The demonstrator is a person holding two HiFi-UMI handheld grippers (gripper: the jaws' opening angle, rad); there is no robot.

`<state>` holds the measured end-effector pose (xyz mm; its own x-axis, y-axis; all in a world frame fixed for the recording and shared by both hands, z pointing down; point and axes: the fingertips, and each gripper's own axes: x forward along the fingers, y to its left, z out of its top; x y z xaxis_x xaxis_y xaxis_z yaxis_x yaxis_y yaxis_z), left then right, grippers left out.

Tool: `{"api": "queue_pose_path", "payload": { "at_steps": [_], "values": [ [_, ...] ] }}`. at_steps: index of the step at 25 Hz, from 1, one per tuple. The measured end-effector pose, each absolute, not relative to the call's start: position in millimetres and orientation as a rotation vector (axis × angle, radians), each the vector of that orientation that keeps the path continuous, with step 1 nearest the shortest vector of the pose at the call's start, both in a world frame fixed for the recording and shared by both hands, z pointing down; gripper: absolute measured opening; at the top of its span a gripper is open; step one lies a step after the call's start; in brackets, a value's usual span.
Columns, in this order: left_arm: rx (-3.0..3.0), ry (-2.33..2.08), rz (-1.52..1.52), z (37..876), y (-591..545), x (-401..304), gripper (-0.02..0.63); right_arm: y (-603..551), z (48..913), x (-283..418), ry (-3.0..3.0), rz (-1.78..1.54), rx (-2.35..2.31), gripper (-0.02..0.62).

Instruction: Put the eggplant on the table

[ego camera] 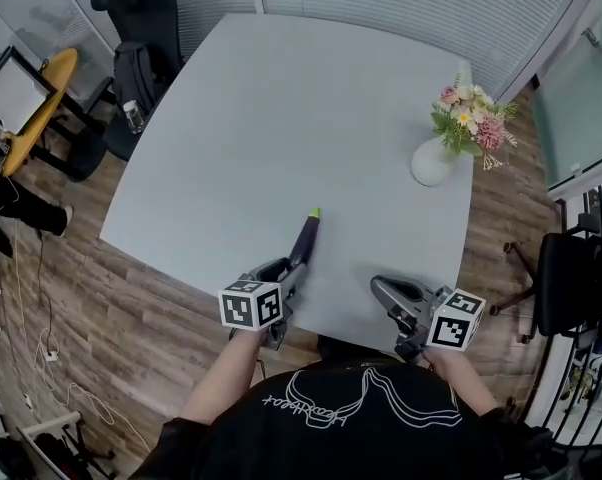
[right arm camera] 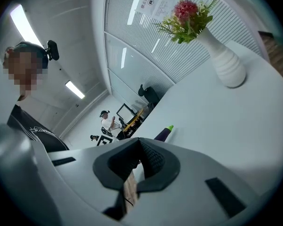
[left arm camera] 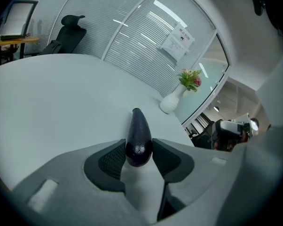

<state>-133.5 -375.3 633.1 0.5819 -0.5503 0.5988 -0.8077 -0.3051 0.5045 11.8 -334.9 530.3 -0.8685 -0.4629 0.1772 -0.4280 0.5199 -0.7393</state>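
Note:
A dark purple eggplant [ego camera: 306, 238] with a green stem end points away from me, low over the grey table [ego camera: 281, 108] near its front edge. My left gripper [ego camera: 294, 268] is shut on its blunt end; in the left gripper view both pads press the eggplant [left arm camera: 137, 131] from either side, at the left gripper [left arm camera: 139, 150]. Whether the eggplant touches the tabletop I cannot tell. My right gripper [ego camera: 381, 288] hovers to the right of it at the table's front edge, shut and empty [right arm camera: 140, 161]. The right gripper view shows the eggplant [right arm camera: 163, 134] beyond its jaws.
A white vase of flowers [ego camera: 433, 160] stands at the table's far right side. Black office chairs stand beyond the far left corner [ego camera: 141, 28] and to the right [ego camera: 571, 278]. A yellow table [ego camera: 41, 108] is at the left. A person [right arm camera: 106, 121] stands far off.

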Motion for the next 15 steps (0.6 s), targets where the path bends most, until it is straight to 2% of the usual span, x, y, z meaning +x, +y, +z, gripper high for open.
{"api": "queue_pose_path", "payload": {
  "at_steps": [15],
  "values": [
    [2.004, -1.123, 0.535, 653, -375, -130, 0.184, -332, 535, 19, 2.675, -1.336, -0.788, 0.006]
  ]
}}
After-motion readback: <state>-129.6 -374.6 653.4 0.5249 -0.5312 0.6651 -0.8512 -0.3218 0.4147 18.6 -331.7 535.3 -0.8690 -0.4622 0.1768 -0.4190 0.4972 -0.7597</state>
